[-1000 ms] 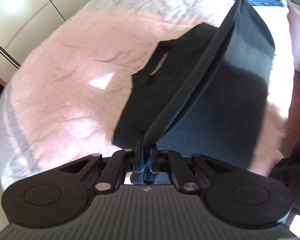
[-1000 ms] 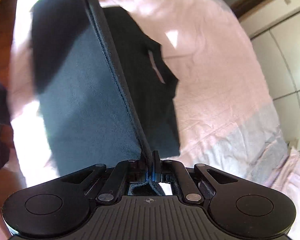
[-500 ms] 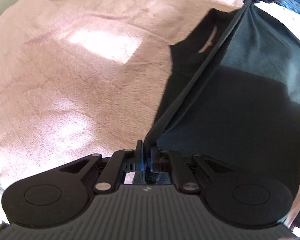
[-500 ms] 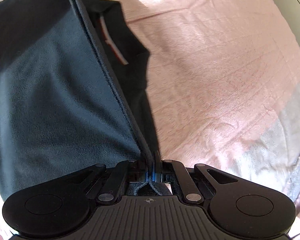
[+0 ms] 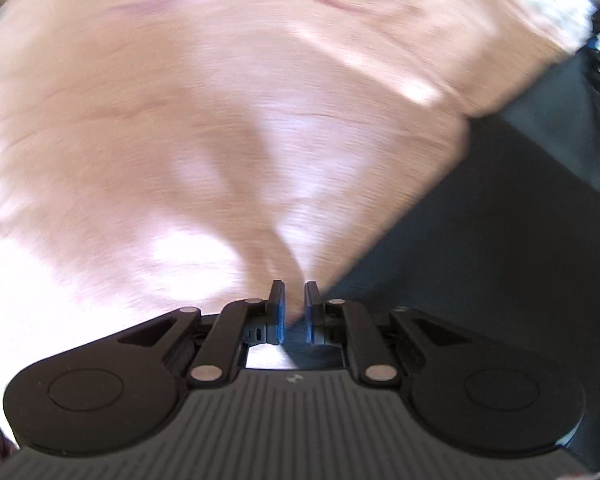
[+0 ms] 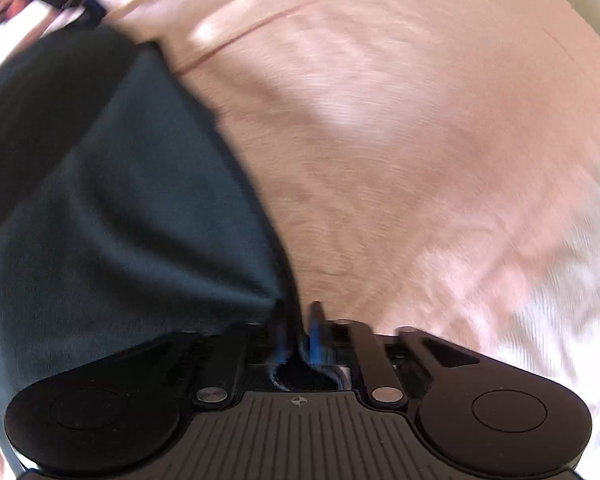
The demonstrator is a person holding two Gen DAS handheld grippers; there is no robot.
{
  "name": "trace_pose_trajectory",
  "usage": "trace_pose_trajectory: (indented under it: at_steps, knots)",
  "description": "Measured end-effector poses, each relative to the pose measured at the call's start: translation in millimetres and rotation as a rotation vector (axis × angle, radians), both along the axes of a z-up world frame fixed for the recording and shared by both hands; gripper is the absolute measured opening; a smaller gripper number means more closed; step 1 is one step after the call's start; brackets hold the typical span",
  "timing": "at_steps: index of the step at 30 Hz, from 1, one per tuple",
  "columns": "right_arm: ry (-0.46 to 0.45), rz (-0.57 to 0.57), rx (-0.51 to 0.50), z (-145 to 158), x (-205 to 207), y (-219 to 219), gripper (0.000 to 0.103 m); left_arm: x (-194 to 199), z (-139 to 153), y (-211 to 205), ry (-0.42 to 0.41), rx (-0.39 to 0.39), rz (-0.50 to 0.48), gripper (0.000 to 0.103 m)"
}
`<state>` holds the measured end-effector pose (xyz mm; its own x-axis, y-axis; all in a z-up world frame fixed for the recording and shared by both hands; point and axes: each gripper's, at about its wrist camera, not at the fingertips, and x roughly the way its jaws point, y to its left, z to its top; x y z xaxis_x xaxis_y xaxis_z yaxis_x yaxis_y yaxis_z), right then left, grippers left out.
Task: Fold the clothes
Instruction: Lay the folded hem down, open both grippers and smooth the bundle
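Writing: none readable.
My left gripper (image 5: 294,306): jaws just parted, dark teal fleece garment (image 5: 499,240) released beside it.
My right gripper (image 6: 298,334): jaws opening, garment edge loose between them.
Under both: pink quilted bedspread (image 5: 180,120).

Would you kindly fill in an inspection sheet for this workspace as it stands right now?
Surface: pink bedspread, creased, with sunlit patches.
Job's things: dark garment lying on the bedspread.
Clutter: nothing seen.
Tools: left tool has its jaws slightly apart, with the garment corner at the gap; right tool has jaws that have just been opening, with the garment edge loose between them.
Cables: nothing seen.
Surroundings: blurred, cannot tell.
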<state>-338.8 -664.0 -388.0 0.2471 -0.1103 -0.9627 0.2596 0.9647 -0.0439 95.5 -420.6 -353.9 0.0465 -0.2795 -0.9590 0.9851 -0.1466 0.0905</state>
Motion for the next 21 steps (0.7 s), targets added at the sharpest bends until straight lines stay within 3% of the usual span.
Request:
trace_pose_trajectory:
  at_steps: [1,5,8,10,13,15,18,21]
  knots:
    - [-0.021,-0.056,-0.028,4.7,-5.9,-3.1,0.049,3.9,3.8,0.7,-0.007,-0.010,0.029,0.008]
    - [-0.147,-0.329,-0.050,31.6,-39.8,-7.2,0.049,11.1,28.0,14.9,-0.015,-0.062,0.116,0.009]
    - [-0.254,-0.531,0.020,49.7,-70.3,10.9,0.049,-4.0,44.5,36.1,0.038,-0.081,0.134,0.009]
    - [-0.347,-0.615,0.123,56.0,-85.6,35.0,0.049,-23.9,46.1,52.5,0.088,-0.061,0.114,0.010]
    - [-0.432,-0.634,0.256,56.1,-96.2,82.9,0.049,-57.0,35.2,76.5,0.115,-0.010,0.047,0.011]
    - [-0.402,-0.605,0.303,52.0,-100.2,115.4,0.049,-77.5,23.9,91.1,0.110,0.035,0.000,0.013]
    - [-0.293,-0.628,0.242,34.8,-122.9,143.9,0.049,-89.7,12.2,107.1,0.060,0.067,-0.047,0.013]
    - [-0.268,-0.779,0.184,35.9,-164.2,150.8,0.049,-88.0,20.6,111.6,0.027,0.067,-0.033,0.013]
